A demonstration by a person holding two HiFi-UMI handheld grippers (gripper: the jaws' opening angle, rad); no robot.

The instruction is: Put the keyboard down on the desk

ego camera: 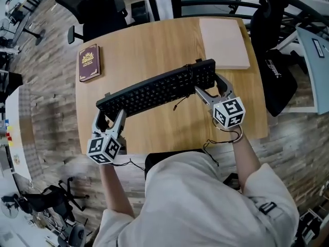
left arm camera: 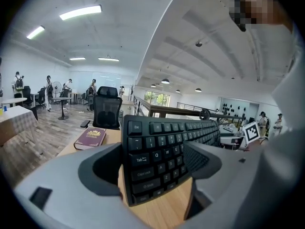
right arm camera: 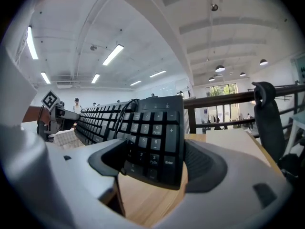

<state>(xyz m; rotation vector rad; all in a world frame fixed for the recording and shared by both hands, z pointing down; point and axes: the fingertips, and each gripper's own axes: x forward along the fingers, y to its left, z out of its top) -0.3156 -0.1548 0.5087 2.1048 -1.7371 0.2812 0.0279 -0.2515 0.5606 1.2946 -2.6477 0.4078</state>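
Observation:
A black keyboard (ego camera: 157, 90) is held slantwise above the wooden desk (ego camera: 154, 45), lifted off its top. My left gripper (ego camera: 110, 121) is shut on the keyboard's left end (left arm camera: 152, 161), with the Tab and Caps Lock keys between the jaws. My right gripper (ego camera: 212, 90) is shut on its right end, the number pad (right arm camera: 155, 144). A thin black cable (ego camera: 181, 102) hangs under the keyboard's middle. Bare desk wood (right arm camera: 152, 194) shows below the pad in the right gripper view.
A maroon book (ego camera: 88, 62) lies at the desk's left side. A pale flat board (ego camera: 223, 41) lies at the back right corner. Black office chairs stand behind the desk (ego camera: 97, 9) and to its right (ego camera: 275, 60). Several people stand far off (left arm camera: 47, 87).

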